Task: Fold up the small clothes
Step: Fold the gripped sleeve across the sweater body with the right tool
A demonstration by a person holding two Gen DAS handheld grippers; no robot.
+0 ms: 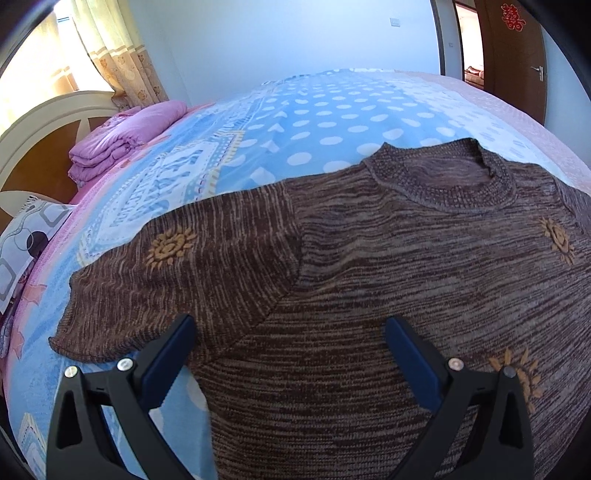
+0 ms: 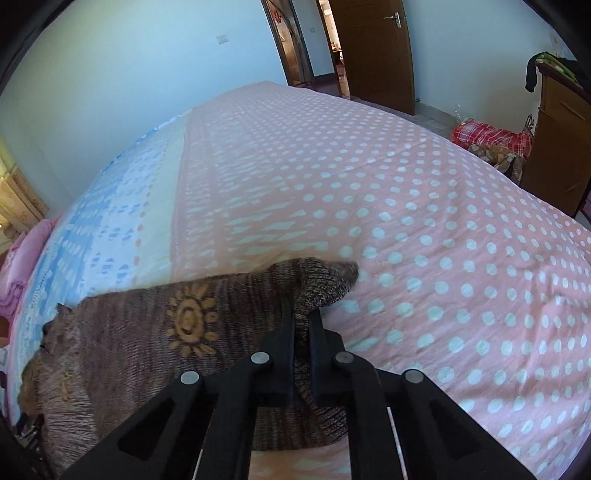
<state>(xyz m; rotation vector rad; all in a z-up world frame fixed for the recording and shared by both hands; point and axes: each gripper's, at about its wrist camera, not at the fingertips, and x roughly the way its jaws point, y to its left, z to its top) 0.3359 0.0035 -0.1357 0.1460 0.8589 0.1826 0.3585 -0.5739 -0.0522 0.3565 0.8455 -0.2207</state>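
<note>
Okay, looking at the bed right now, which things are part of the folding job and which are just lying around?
Job: brown sweater; right tool, shut on its sleeve; left tool, open above it.

Lying about: folded purple quilt; patterned pillow; red plaid bundle.

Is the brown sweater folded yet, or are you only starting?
Only starting. Done: the sweater lies spread flat on the bed. In hand: the right gripper is shut on one sleeve; the left gripper hangs open above the body. Left: all the folds.

A red double-happiness sign (image 1: 511, 17) hangs on the brown door (image 1: 517, 55).
</note>
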